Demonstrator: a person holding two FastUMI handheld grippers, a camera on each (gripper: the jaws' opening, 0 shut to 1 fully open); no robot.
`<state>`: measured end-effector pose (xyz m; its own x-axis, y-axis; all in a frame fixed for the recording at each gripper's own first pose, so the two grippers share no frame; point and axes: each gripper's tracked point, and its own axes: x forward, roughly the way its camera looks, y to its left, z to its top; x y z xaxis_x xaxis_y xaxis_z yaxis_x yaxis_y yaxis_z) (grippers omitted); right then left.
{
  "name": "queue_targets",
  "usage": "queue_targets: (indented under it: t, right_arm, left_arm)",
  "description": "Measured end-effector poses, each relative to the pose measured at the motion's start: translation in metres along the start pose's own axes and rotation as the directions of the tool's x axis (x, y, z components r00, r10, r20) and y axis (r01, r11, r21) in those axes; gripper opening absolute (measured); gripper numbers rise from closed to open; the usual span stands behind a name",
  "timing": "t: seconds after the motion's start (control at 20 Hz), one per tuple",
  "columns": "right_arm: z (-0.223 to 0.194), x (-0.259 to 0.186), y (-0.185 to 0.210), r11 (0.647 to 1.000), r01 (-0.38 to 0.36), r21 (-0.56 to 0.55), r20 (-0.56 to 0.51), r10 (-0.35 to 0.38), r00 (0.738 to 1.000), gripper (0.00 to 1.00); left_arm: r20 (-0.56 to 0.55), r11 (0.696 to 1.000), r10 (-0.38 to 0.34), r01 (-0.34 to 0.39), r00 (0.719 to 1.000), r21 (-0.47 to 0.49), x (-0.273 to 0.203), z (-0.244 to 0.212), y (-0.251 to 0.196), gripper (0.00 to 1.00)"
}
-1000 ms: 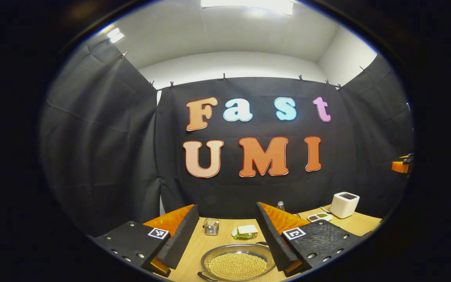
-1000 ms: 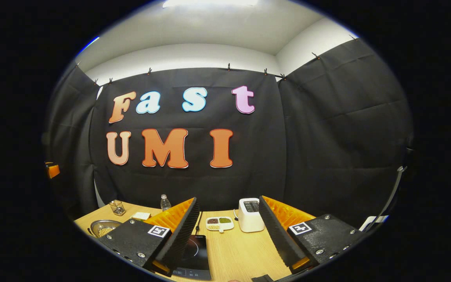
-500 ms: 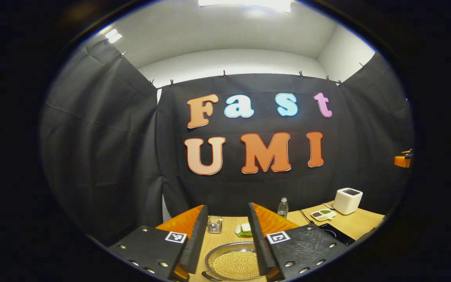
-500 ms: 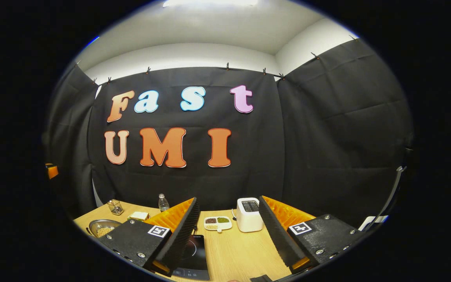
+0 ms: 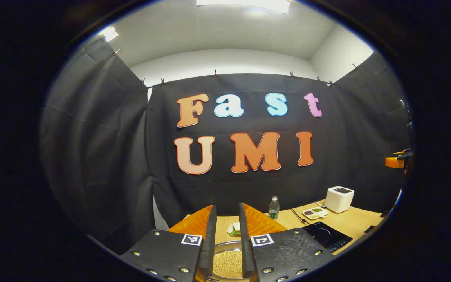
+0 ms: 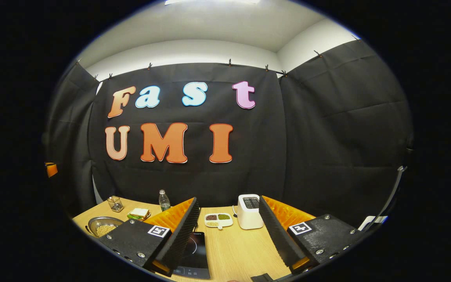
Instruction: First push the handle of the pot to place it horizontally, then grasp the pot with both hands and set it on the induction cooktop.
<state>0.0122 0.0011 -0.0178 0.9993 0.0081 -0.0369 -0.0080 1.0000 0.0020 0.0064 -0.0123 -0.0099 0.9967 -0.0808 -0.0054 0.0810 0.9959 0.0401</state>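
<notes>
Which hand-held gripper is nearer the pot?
Left. The left hand-held gripper hangs right above the pot, which shows in the narrow gap between its fingers. The right hand-held gripper is off to the side, over the cooktop.

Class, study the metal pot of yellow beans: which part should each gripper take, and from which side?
Probably the thin rim of the pot, one gripper at each opposite side, coming from above. It is wide, shallow and full of beans, so a level two-sided hold suits it.
</notes>
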Motion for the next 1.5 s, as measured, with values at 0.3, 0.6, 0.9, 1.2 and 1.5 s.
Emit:
queue_targets:
  t: [0.3,0.6,0.9,1.2,1.5]
  right_arm:
    - [0.000,0.000,0.004,1.000,-0.005,0.006,0.005,0.005,1.000,0.95]
    - [-0.001,0.000,0.012,1.000,-0.015,0.014,0.006,0.015,1.000,0.95]
    - [-0.004,-0.001,0.022,0.999,-0.033,0.008,0.001,0.033,0.999,0.95]
    - [-0.007,-0.001,0.030,0.999,-0.043,-0.002,-0.004,0.043,0.999,0.95]
    - [-0.012,-0.002,0.040,0.998,-0.067,0.011,-0.015,0.067,0.998,0.95]
  left_arm:
    - [-0.001,0.999,-0.001,0.001,1.000,-0.036,-0.002,-0.011,0.007,0.03]
    - [-0.091,0.999,-0.024,0.021,0.996,-0.031,-0.016,-0.056,0.003,0.02]
    - [-0.173,0.999,-0.026,0.018,0.985,-0.046,-0.030,-0.100,0.007,0.03]
    - [-0.277,0.997,-0.028,0.009,0.960,-0.072,-0.044,-0.158,0.010,0.03]
    - [-0.384,0.994,-0.038,-0.003,0.923,-0.106,-0.056,-0.215,0.009,0.02]
